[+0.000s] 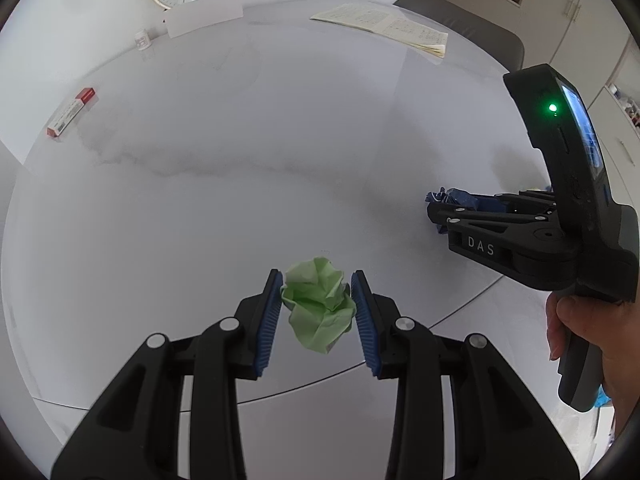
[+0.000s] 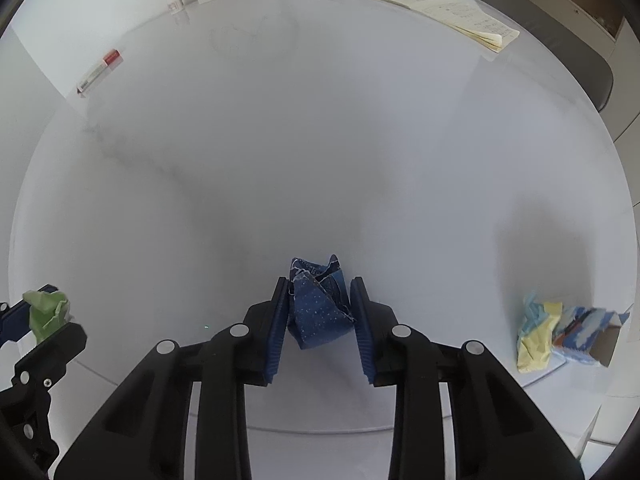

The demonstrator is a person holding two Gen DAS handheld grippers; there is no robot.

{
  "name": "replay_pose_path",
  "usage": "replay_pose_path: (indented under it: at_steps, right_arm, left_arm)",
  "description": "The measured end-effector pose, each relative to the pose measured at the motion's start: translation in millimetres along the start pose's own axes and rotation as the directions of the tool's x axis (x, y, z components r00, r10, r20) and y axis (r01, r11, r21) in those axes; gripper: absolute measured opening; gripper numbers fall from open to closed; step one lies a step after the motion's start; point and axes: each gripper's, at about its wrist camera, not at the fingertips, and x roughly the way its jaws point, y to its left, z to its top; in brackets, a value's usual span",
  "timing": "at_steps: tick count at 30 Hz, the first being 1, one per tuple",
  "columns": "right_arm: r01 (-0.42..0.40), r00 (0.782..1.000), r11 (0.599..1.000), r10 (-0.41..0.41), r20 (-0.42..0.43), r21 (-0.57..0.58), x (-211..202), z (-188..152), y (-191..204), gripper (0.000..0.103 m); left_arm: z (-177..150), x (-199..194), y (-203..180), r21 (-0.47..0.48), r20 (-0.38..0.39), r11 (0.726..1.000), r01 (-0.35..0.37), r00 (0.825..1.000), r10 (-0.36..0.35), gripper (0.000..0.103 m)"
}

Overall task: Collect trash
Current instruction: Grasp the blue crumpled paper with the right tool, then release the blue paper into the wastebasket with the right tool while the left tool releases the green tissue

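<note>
A crumpled green paper ball (image 1: pixel 318 304) sits between the blue pads of my left gripper (image 1: pixel 317 277), which is shut on it just above the round white table (image 1: pixel 240 160). To its right, a person's hand (image 1: pixel 580 332) holds my right gripper (image 1: pixel 442 210), and a crumpled dark blue paper (image 1: pixel 452 196) shows at its tips. In the right wrist view my right gripper (image 2: pixel 320 284) is shut on that blue dotted paper (image 2: pixel 320 312), both pads pressing its sides. The left gripper (image 2: pixel 40 312) with the green ball (image 2: pixel 48 312) shows at the far left.
More crumpled yellow, light blue and patterned scraps (image 2: pixel 560 328) lie near the table's right edge. A red and white box (image 1: pixel 72 112) lies far left, with a small bottle (image 1: pixel 142 39), a white card (image 1: pixel 204 18) and an open booklet (image 1: pixel 384 26) at the back. A grey chair (image 1: pixel 480 28) stands behind.
</note>
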Motion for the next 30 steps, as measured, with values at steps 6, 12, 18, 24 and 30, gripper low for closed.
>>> replay_pose_path:
  at_steps: [6,12,18,24,30]
  right_arm:
    - [-0.056,0.997,0.996,0.052,0.060,0.075,-49,-44,-30,0.031]
    - [-0.049,0.997,0.977,0.035,0.069,0.207,-98,-129,-75,0.031]
    - [0.007,0.999,0.946,-0.020,0.037,0.324,-135,-212,-110,0.032]
    - [0.025,0.997,0.917,-0.050,0.053,0.397,-159,-253,-133,0.032]
    - [-0.010,0.995,0.915,-0.031,0.095,0.404,-174,-265,-138,0.032]
  left_arm:
    - [-6,-20,-31,0.082,0.020,0.996,0.039,0.999,-0.041,0.035]
    - [-28,-35,-89,0.204,-0.028,0.972,0.114,0.994,-0.110,0.035]
    - [-57,-45,-156,0.312,-0.082,0.927,0.207,0.978,-0.191,0.035]
    - [-75,-56,-199,0.370,-0.092,0.895,0.248,0.969,-0.230,0.035]
    - [-80,-66,-211,0.403,-0.071,0.886,0.232,0.972,-0.222,0.035]
